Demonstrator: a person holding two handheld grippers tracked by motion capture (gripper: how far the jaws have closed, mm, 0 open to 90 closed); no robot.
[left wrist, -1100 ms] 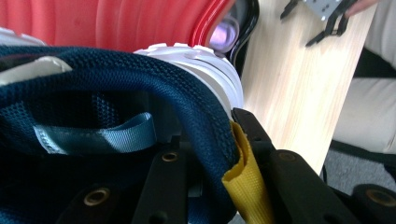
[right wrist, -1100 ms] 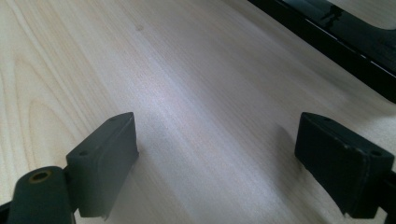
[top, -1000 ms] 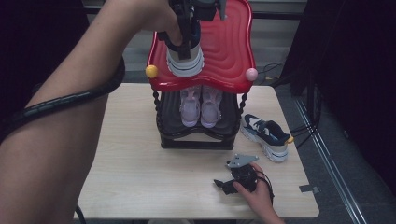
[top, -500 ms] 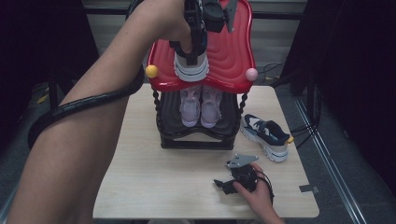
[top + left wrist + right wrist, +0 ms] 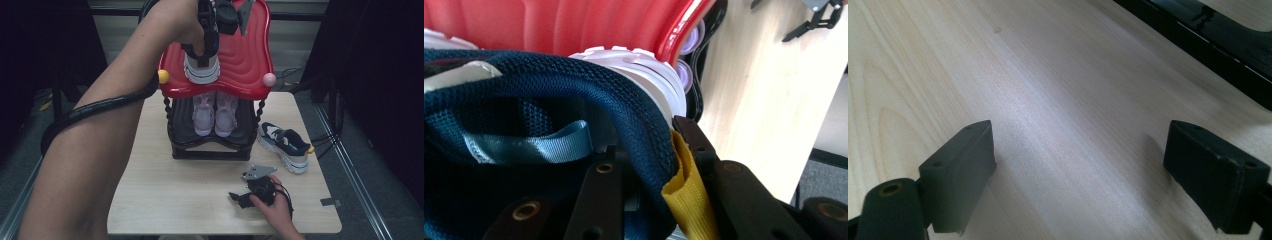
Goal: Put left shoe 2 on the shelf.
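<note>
Navy sneaker (image 5: 524,100) heel in left claw (image 5: 644,165), toe hidden; right claw (image 5: 1083,170) wide

Four shoes (image 5: 202,69), one rack (image 5: 250,55), one table (image 5: 160,190)

A pale wood-grain bench (image 5: 165,200) stood on grey flooring (image 5: 370,200). Dark curtains (image 5: 390,75) hung at frame right; cables (image 5: 330,135) lay beside it.

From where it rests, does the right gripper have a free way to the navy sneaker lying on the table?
Probably yes: the right gripper rests open on bare table, and nothing lies between it and the navy sneaker.
</note>
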